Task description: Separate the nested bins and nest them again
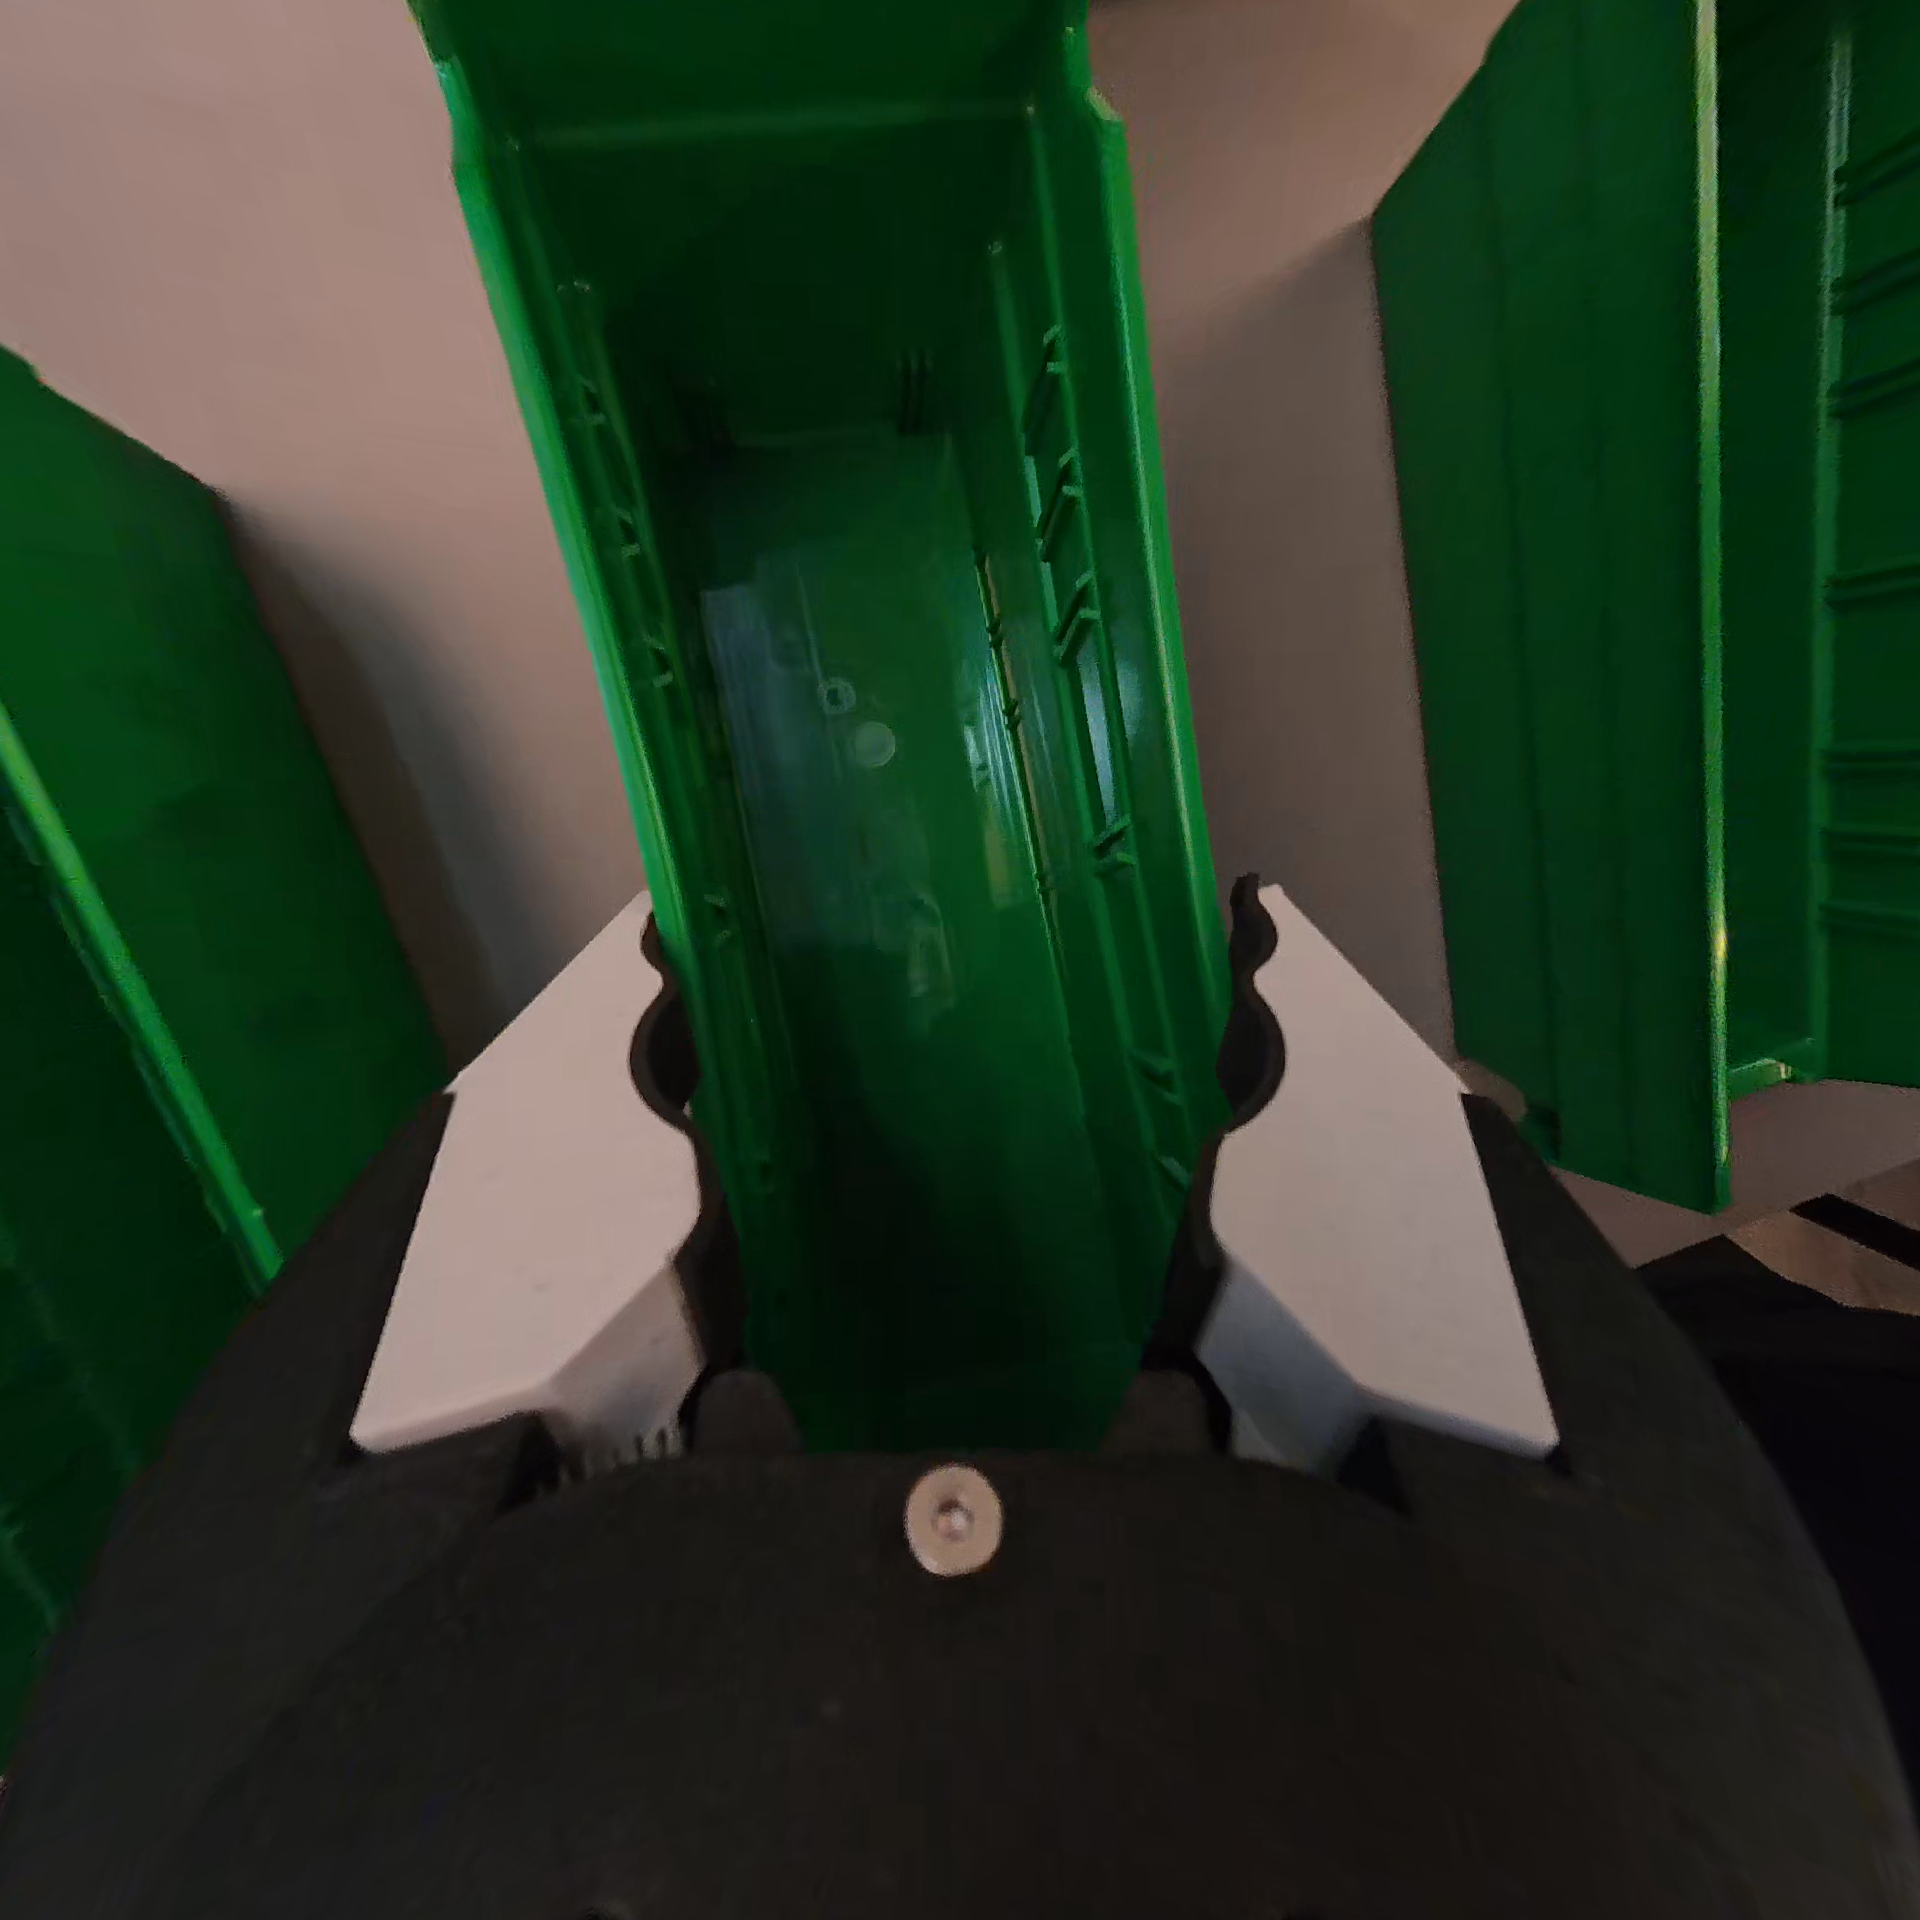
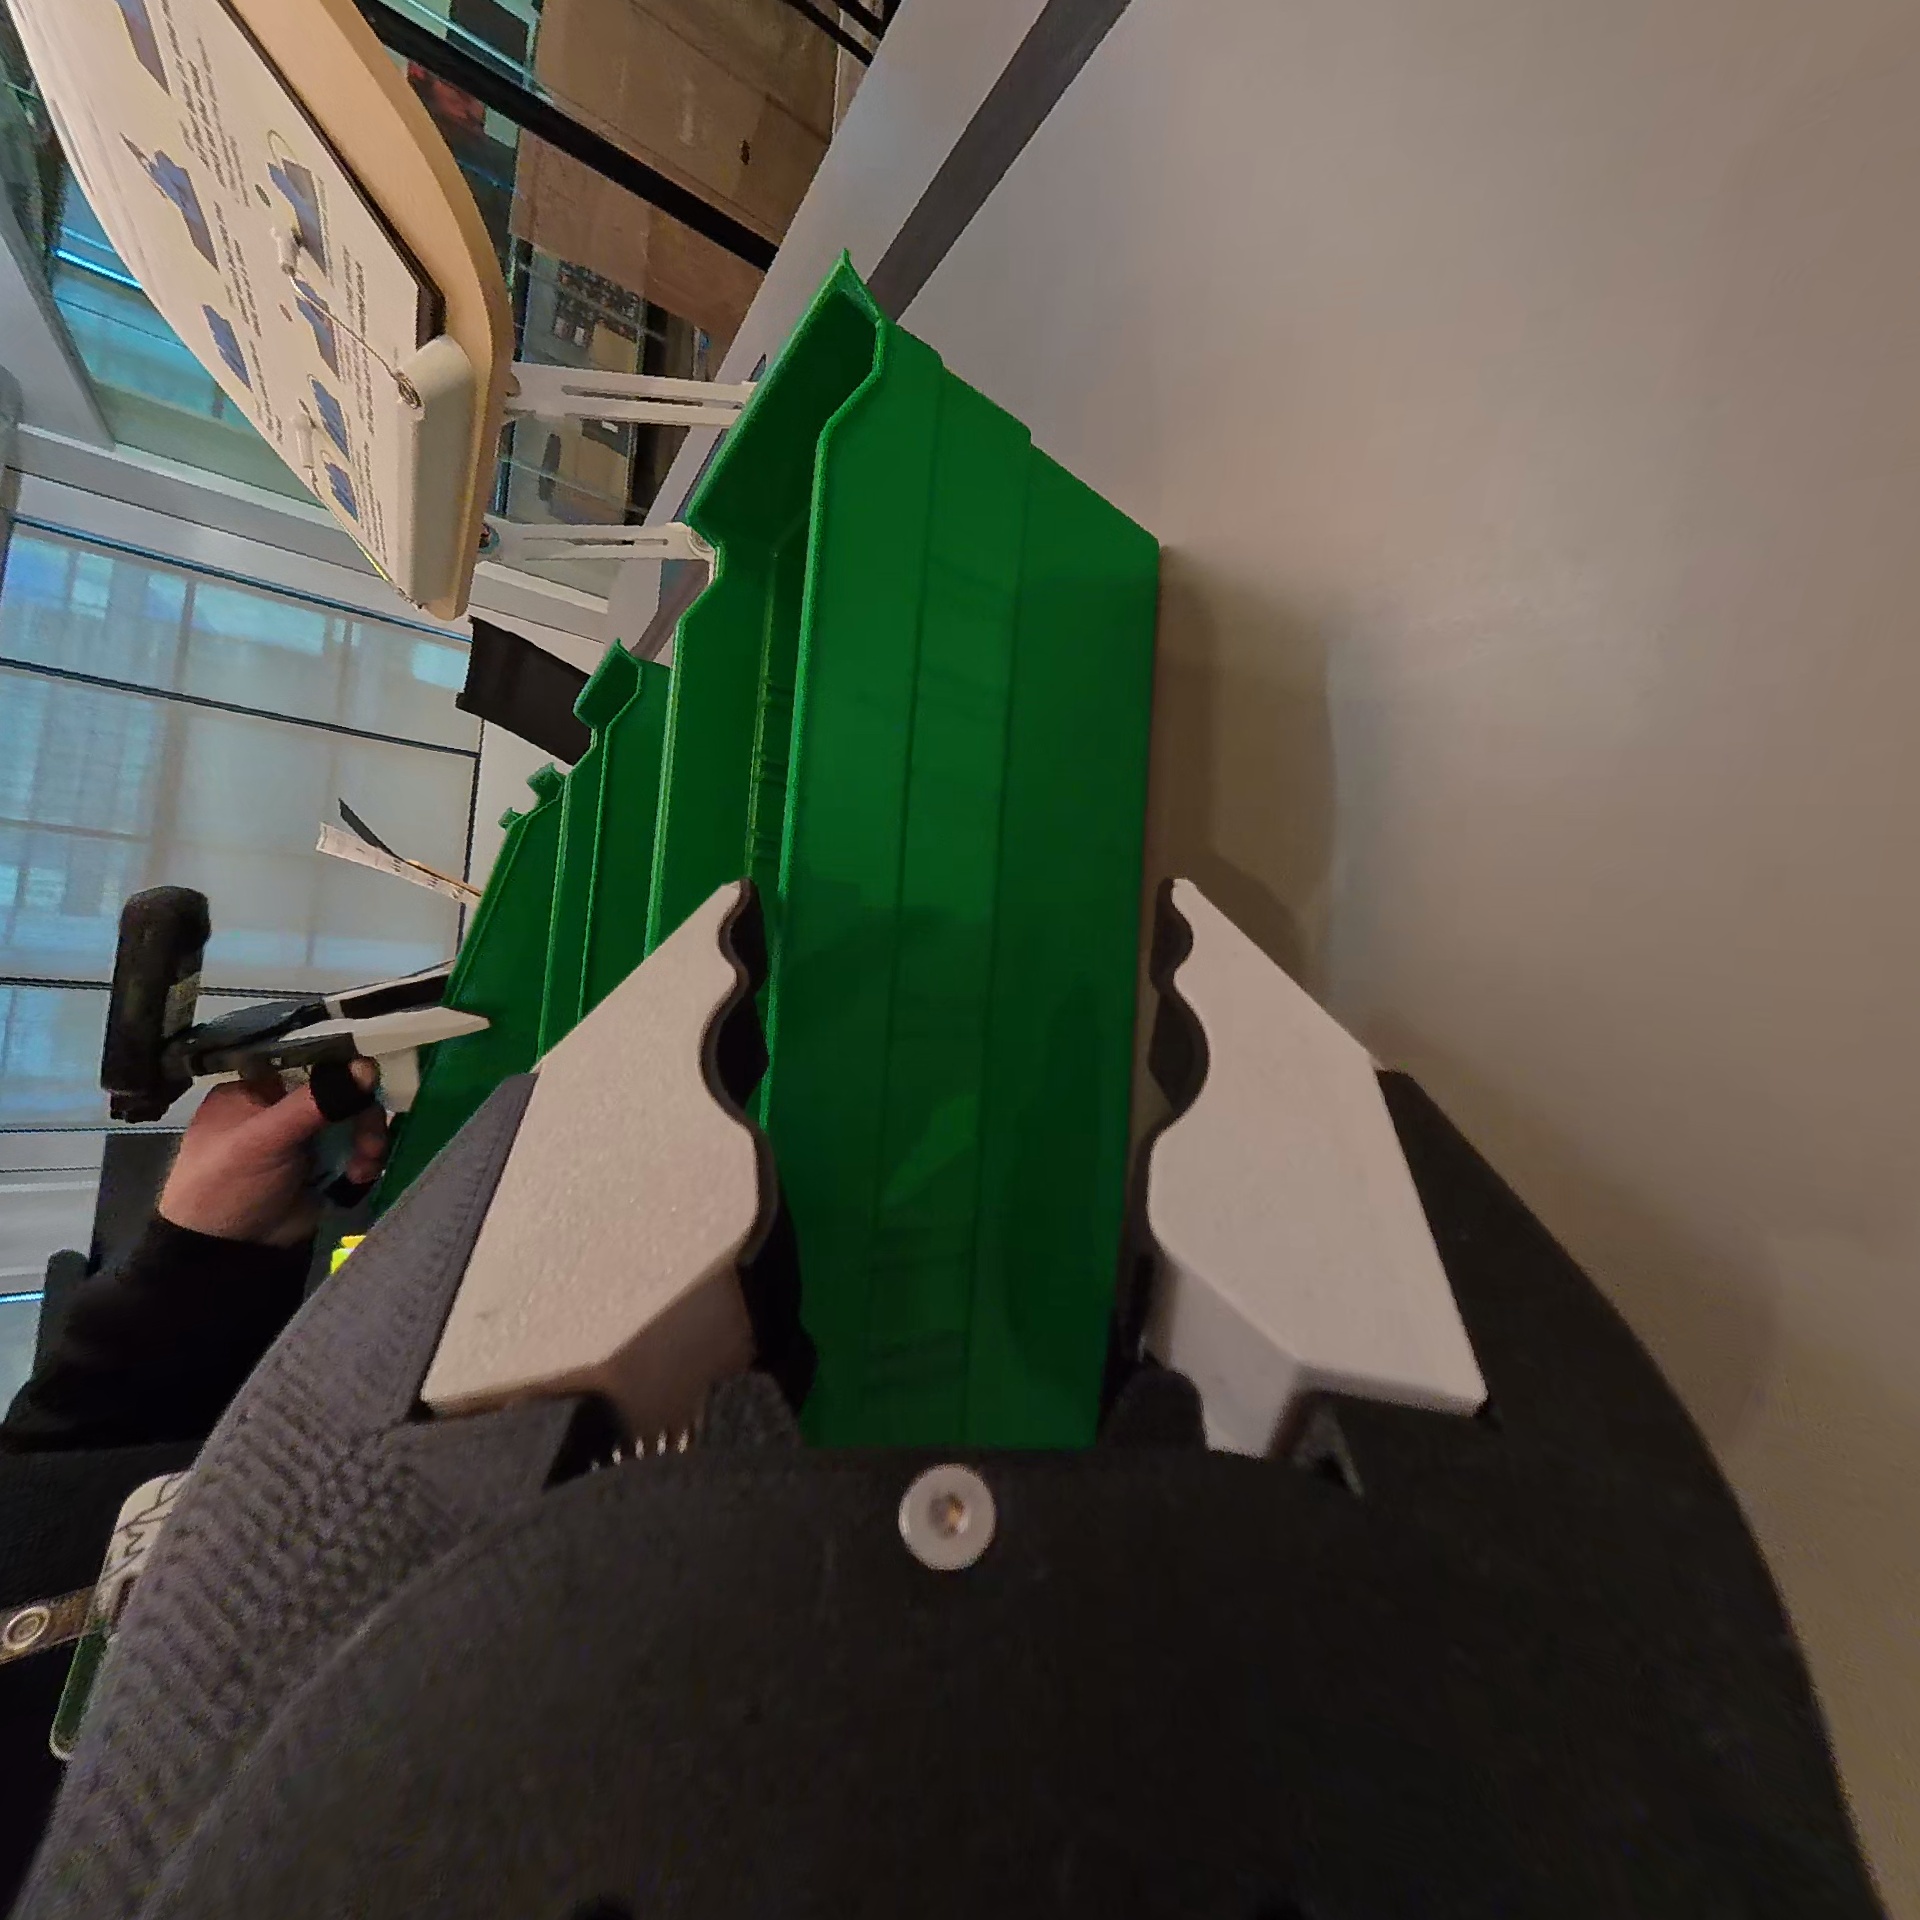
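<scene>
Bins, green plastic, are separated on the pale worktop (image 1: 343, 343). Left gripper (image 1: 951, 1049) is closed on the middle bin (image 1: 831, 499), one finger pressed to each outer side wall near the end; the open interior faces the left wrist camera and looks empty. A second bin (image 1: 1579, 582) lies apart to its right, and a third bin (image 1: 135, 748) apart to its left, both partly cut off by the frame edge.

Right gripper (image 2: 961, 1060) straddles the near bin (image 2: 935, 831); its left finger (image 2: 613, 1164) touches the bin's rim side, while a narrow gap shows at the other finger, so a firm grip cannot be told. Bin rests on the worktop in the right wrist view. Farther off, the left gripper's white fingertips meet the middle bin, with a person's hand (image 2: 260, 1153) on the handle. A board (image 2: 260, 239) on a white stand sits beyond the bins
</scene>
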A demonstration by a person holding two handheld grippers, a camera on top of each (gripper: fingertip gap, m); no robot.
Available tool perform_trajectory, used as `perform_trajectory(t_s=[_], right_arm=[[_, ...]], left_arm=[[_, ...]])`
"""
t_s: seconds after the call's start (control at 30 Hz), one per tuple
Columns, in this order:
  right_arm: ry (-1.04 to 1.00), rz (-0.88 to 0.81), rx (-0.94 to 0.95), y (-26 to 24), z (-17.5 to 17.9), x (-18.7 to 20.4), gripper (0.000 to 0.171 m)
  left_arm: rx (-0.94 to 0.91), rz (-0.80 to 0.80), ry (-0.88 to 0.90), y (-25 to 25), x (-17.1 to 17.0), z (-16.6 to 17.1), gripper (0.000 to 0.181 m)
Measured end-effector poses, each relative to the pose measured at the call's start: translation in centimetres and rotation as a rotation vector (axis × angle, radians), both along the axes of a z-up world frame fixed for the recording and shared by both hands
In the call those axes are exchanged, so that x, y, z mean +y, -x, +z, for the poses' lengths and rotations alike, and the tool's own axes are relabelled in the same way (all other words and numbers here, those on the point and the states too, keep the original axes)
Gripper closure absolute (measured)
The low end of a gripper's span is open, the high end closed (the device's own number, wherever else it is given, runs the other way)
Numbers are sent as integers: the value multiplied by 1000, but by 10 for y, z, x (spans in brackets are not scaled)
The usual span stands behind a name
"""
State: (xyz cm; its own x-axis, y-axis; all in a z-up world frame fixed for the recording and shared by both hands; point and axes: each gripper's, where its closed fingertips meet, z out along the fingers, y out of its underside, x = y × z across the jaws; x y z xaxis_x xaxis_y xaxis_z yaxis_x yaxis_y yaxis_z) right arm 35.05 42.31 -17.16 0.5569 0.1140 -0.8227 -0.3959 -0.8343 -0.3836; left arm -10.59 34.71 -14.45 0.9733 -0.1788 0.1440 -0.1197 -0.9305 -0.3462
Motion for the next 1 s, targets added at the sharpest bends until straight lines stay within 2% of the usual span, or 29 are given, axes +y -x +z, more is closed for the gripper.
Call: perform_trajectory(t_s=[0.13,0.27,0.4,0.5,0.6,0.73,0.9,1.0], right_arm=[[5,4,5,2,-1,1,97],[8,9,3,3,-1,2,98],[13,12,2,3,-2,2,98],[15,13,7,3,-3,3,98],[16,12,15,3,-3,4,97],[18,14,13,4,-3,4,97],[21,11,11,3,-3,3,98],[24,7,18,4,-3,2,98]], left_arm=[[-27,15,-36,6,0,17,80],[-24,14,-117,17,4,58,80],[28,46,-217,55,9,108,79],[78,86,-258,98,9,128,78],[120,79,-269,135,6,130,77],[127,98,-213,168,-2,109,77],[117,109,-178,185,-7,68,77],[40,101,-213,181,-2,55,75]])
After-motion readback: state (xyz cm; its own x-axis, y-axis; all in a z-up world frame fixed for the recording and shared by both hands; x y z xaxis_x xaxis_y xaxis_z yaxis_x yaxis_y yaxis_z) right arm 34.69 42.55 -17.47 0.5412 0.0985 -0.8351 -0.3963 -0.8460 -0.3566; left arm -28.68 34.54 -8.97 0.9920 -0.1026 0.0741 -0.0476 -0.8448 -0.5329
